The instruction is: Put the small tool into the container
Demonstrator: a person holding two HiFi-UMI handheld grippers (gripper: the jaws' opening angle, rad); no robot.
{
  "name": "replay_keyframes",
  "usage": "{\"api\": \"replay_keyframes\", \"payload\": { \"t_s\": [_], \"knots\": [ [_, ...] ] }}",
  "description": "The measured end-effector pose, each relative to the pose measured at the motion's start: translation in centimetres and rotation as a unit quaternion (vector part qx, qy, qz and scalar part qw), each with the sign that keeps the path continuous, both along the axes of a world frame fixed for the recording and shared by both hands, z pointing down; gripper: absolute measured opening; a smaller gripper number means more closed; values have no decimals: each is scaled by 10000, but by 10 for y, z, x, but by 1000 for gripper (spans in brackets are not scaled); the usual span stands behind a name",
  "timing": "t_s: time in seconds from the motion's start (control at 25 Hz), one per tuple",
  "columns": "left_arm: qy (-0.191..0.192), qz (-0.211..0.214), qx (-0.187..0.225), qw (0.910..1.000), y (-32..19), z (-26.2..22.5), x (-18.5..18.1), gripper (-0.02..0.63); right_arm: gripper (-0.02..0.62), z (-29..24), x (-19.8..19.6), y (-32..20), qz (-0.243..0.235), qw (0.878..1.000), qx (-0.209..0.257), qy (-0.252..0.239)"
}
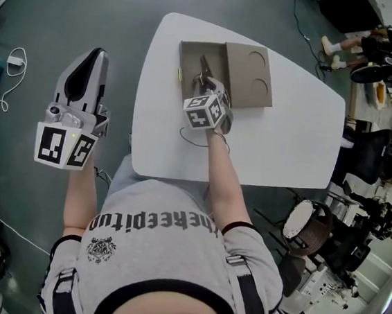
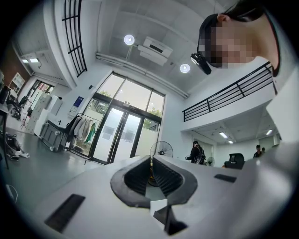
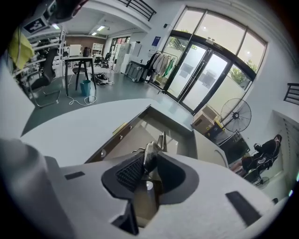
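Grey printed T-shirt (image 1: 172, 255) was worn by the person. Beside the white rounded table (image 1: 289, 128) the left gripper (image 1: 94, 53) was held, fingers together, empty. The right gripper's (image 1: 205, 85) fingers were parted around a small metal tool (image 1: 205, 68) inside the brown cardboard container (image 1: 190, 54).

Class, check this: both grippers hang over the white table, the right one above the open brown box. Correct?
No. The head view shows the left gripper beside the white table, over the floor; the right gripper is above the open brown box.
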State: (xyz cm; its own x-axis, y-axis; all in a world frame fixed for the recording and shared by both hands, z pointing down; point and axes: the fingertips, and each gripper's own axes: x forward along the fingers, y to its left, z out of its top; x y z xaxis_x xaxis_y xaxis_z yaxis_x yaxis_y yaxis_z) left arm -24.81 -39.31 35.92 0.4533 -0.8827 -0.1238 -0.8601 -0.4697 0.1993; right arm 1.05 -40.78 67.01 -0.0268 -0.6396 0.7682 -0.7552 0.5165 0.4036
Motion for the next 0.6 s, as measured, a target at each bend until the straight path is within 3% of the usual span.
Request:
{"api": "replay_keyframes", "payload": {
  "t_s": [0.2, 0.44, 0.6],
  "knots": [
    [-20, -74, 12, 10000, 4, -2, -4, 14, 96, -1, -1, 0, 144, 9994, -69, -308],
    [-155, -165, 54, 9997, 17, -6, 2, 14, 123, -20, -5, 2, 384, 9907, -13, -1305],
    [-214, -176, 123, 9995, 28, -14, 13, 14, 71, -48, -3, 4, 569, 9787, 321, -1946]
  ]
}}
